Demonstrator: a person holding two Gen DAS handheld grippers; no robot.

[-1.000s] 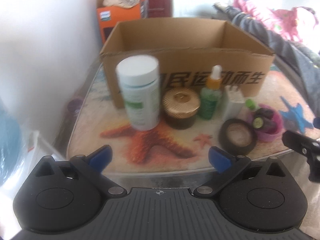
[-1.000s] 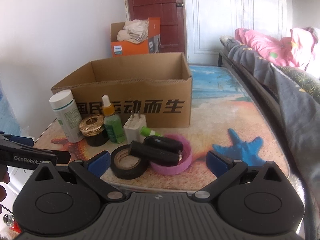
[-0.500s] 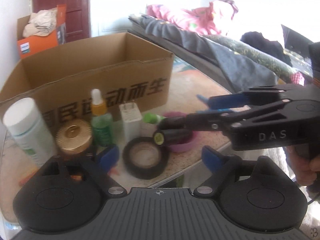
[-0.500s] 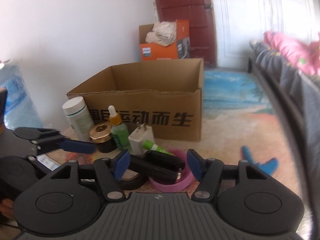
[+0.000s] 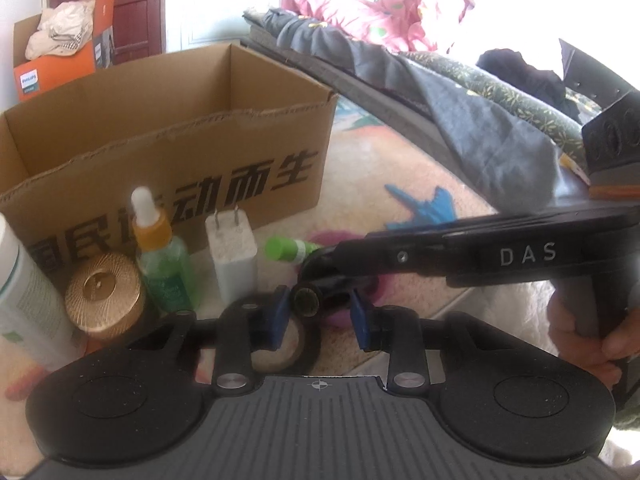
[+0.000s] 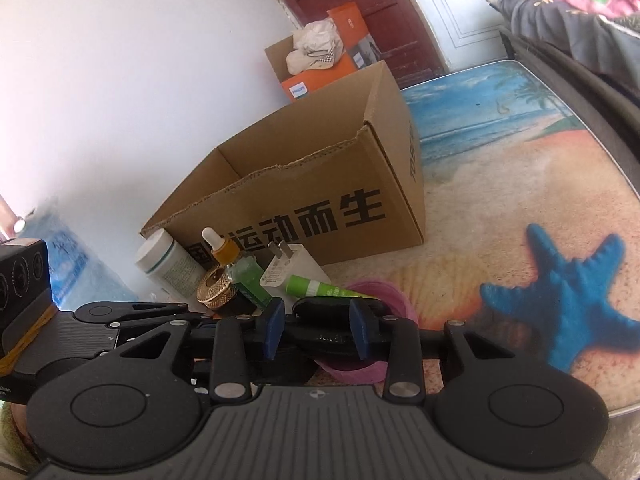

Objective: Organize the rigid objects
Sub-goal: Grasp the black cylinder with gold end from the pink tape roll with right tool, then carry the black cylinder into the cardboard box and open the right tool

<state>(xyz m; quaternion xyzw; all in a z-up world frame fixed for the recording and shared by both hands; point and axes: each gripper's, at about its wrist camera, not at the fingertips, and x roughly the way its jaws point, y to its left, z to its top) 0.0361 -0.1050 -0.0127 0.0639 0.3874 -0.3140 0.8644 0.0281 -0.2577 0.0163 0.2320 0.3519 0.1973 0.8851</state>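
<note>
Low in the centre of the left wrist view, the left gripper [image 5: 320, 316] has just been closing its jaws, and its blue pads now sit narrowly on either side of the round end of a black cylinder [image 5: 306, 302]; whether the right-hand pad touches it cannot be told. In the right wrist view the right gripper [image 6: 316, 330] has also been closing its jaws, and they now press on another black cylinder [image 6: 320, 307] lying across the pink bowl [image 6: 390, 292] at lower centre. A roll of black tape [image 5: 304, 350] lies just below the left pads. Left of these, on the beach-print table [image 6: 500, 200], stand a white charger [image 5: 231, 258], a green dropper bottle [image 5: 162, 264], a gold-lidded jar [image 5: 104, 300] and a white bottle [image 5: 24, 304], in front of the open cardboard box [image 5: 200, 152] in the upper left. A green tube [image 6: 316, 288] rests by the bowl.
</note>
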